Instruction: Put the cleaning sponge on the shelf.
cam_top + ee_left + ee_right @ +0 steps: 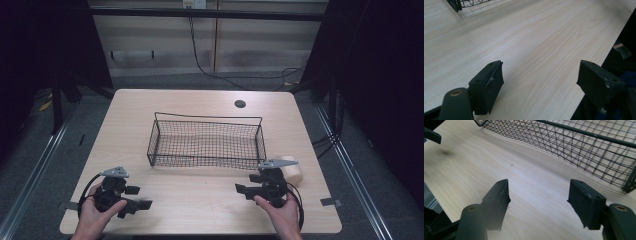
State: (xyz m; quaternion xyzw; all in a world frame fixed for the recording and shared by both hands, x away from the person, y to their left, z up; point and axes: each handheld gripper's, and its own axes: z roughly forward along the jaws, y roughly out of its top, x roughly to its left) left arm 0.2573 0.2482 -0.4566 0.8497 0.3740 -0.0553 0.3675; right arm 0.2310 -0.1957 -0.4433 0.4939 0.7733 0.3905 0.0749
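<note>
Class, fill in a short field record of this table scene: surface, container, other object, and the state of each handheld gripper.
surface: light wooden table
container: black wire mesh basket, nothing seen inside
other object: pale block right of the basket, partly hidden behind the right gripper
left gripper: jaws open, nothing between them, over the near left of the table
right gripper: jaws open, nothing between them, near the basket's right front corner

Desk (200,200): light wood, fine straight grain, one dark round hole near its far edge. Basket (205,145) ahead of both grippers: black wire, diamond mesh. Left gripper (142,200) and right gripper (240,190): matte black, each with a grey top plate. Block (294,172) just beside the right gripper: pale cream.
</note>
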